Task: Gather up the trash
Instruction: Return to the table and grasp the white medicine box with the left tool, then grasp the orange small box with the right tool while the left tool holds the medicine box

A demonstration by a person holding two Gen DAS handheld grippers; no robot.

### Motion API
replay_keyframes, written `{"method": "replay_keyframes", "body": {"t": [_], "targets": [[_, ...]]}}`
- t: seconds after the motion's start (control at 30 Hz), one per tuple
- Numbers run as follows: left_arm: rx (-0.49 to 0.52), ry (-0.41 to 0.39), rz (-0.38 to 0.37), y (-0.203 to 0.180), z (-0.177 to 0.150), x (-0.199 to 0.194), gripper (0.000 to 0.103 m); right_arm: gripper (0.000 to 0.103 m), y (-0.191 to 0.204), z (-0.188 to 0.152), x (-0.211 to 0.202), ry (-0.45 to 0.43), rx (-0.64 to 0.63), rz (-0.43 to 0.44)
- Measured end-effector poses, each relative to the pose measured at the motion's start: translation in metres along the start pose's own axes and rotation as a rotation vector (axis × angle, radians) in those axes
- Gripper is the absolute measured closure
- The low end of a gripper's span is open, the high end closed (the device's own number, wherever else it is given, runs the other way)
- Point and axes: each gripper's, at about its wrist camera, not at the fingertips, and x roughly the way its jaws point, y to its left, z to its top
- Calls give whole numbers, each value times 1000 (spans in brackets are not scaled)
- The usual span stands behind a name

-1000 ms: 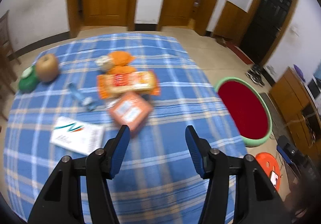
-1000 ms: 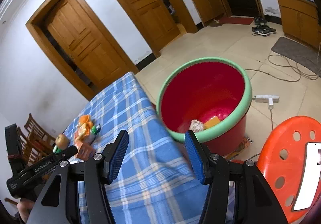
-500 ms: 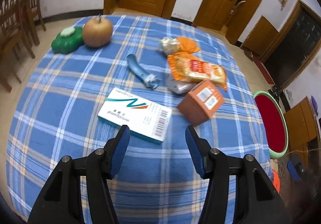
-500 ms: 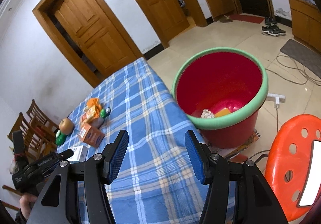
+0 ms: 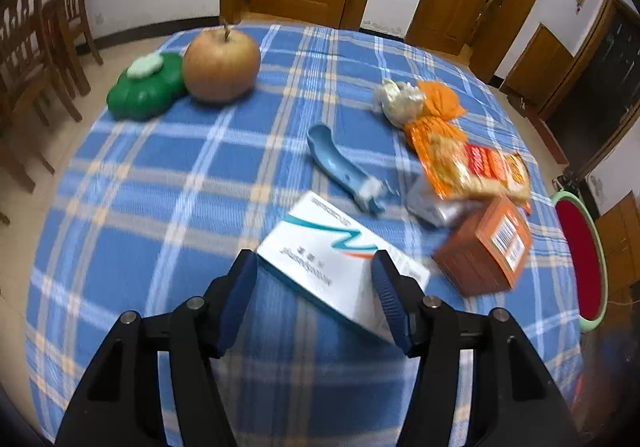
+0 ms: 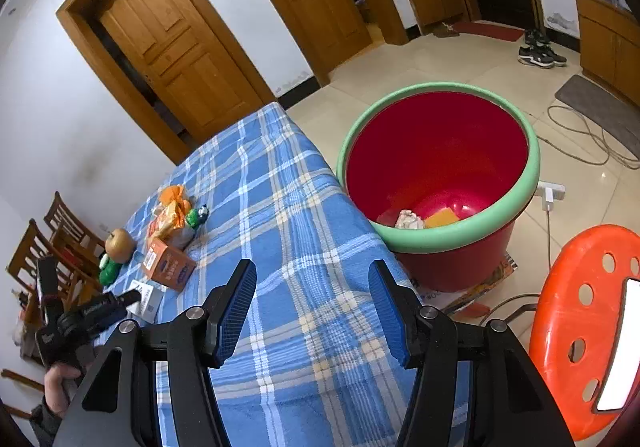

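My left gripper (image 5: 314, 275) is open, its jaws on either side of the near end of a white flat box (image 5: 336, 263) with a teal and orange logo. Beyond it lie an orange-brown carton (image 5: 486, 251), an orange snack bag (image 5: 468, 163), a crumpled wrapper (image 5: 398, 101) and a blue tube (image 5: 340, 171). My right gripper (image 6: 314, 307) is open and empty above the table's near right edge. The red bin (image 6: 440, 183) with a green rim stands on the floor to its right, with some trash inside.
An apple (image 5: 221, 65) and a green clover-shaped container (image 5: 146, 87) sit at the far left of the blue plaid table (image 5: 160, 187). Wooden chairs (image 5: 36, 47) stand to the left. An orange stool (image 6: 588, 323) stands near the bin. The left gripper (image 6: 92, 315) shows in the right view.
My left gripper has moved forward and down, so the white box now lies between its jaws. My right gripper has shifted slightly, still open above the table edge.
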Motion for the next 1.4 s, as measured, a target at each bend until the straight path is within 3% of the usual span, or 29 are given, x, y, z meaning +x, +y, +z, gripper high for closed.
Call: {"method": "replay_keyframes", "body": {"t": [0.3, 0.4, 0.63, 0.77, 1.1, 1.13, 1.2, 1.4], "targets": [[32, 4, 7, -10, 25, 15, 42, 43, -3, -4, 10, 28, 6, -5], [32, 10, -23, -17, 24, 12, 38, 43, -8, -3, 10, 26, 16, -5], [54, 30, -29, -42, 15, 18, 36, 43, -12, -3, 9, 25, 22, -3], [88, 48, -10, -54, 8, 26, 28, 43, -12, -4, 8, 20, 22, -3], [209, -16, 14, -69, -28, 14, 25, 43, -2, -8, 8, 28, -5, 6], [213, -17, 6, -69, -30, 13, 26, 43, 1, -8, 8, 28, -12, 7], [228, -27, -24, -66, -34, 6, 42, 43, 6, -8, 7, 28, -23, 12], [187, -25, -106, -47, -39, -6, 48, 43, 26, -12, 12, 45, -73, 19]]}}
